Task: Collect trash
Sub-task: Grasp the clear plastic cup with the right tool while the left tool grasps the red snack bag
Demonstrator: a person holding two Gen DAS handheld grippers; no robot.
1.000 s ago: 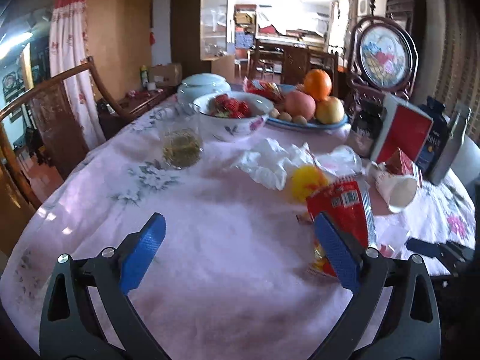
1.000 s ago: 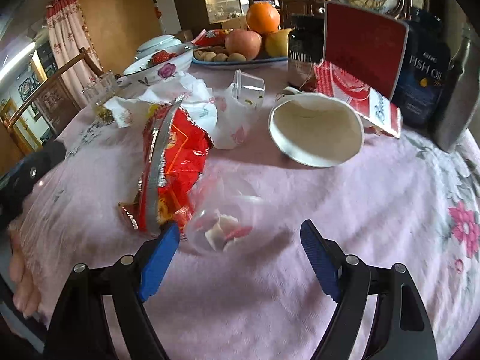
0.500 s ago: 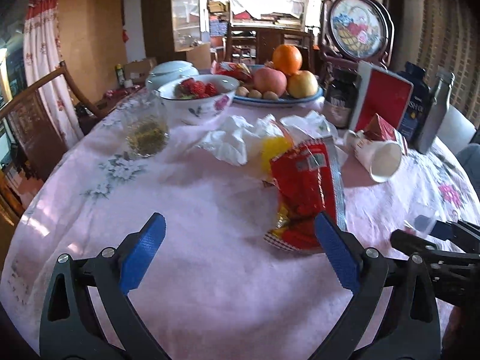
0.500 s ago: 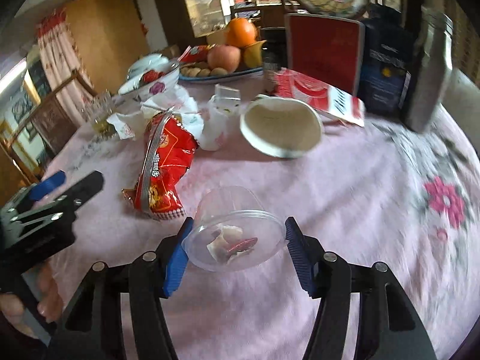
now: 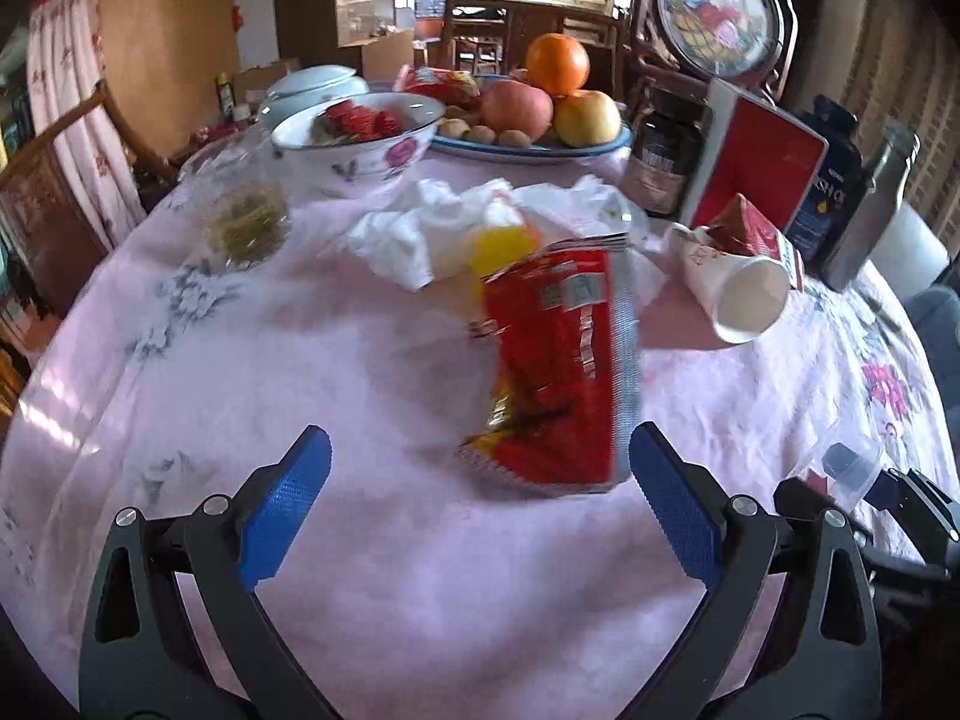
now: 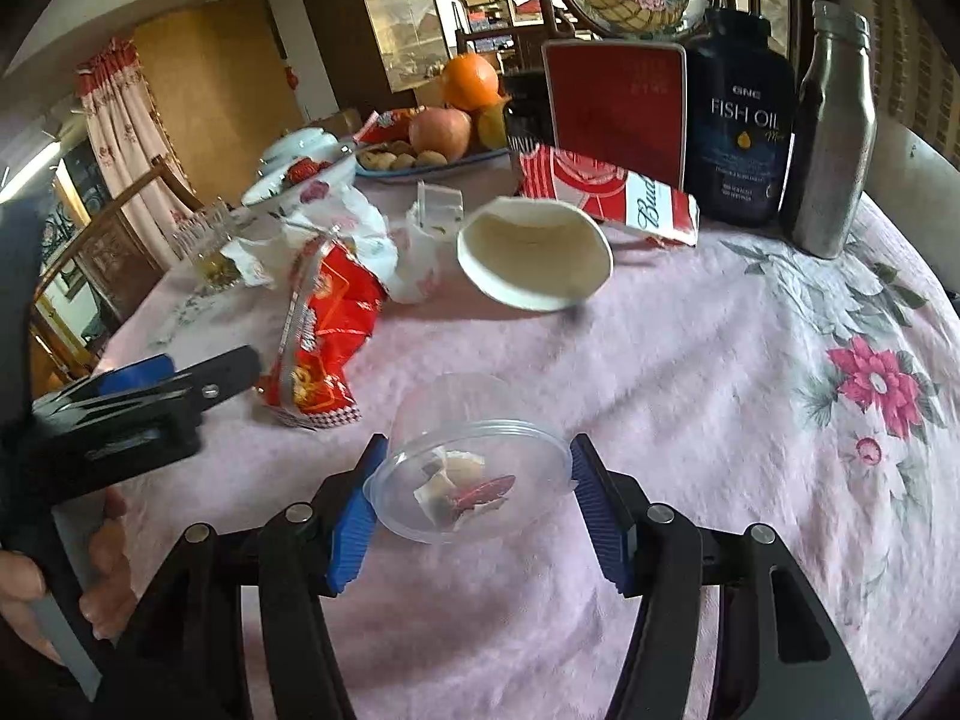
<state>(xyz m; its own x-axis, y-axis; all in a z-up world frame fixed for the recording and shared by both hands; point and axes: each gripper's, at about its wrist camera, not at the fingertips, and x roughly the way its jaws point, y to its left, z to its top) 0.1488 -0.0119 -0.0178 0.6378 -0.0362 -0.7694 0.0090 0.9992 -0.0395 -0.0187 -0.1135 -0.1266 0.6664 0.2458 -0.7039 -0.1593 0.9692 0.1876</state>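
Observation:
My right gripper (image 6: 474, 459) is shut on a clear plastic cup (image 6: 462, 498) with scraps inside, its blue pads pressing the rim on both sides just above the pink tablecloth (image 6: 690, 360). My left gripper (image 5: 480, 444) stands open, nothing between its pads. A crumpled red snack bag (image 5: 558, 372) lies just beyond its right finger. Behind the bag lie white tissues (image 5: 408, 234), a tipped paper cup (image 5: 738, 294) and a flattened red carton (image 6: 606, 198). The left wrist view catches the held cup (image 5: 840, 462) at the right edge.
Further back stand a bowl of strawberries (image 5: 360, 138), a fruit plate (image 5: 540, 144), a drinking glass (image 5: 246, 216), a dark jar (image 5: 660, 162), a red box (image 6: 618, 108), a fish-oil bottle (image 6: 741, 120) and a metal bottle (image 6: 834, 144). A hand (image 6: 102, 570) holds the left gripper.
The right gripper's jaws came in around the clear cup, closed on its rim and raised it slightly. The left gripper moved toward the red snack bag, which is now closer and more central.

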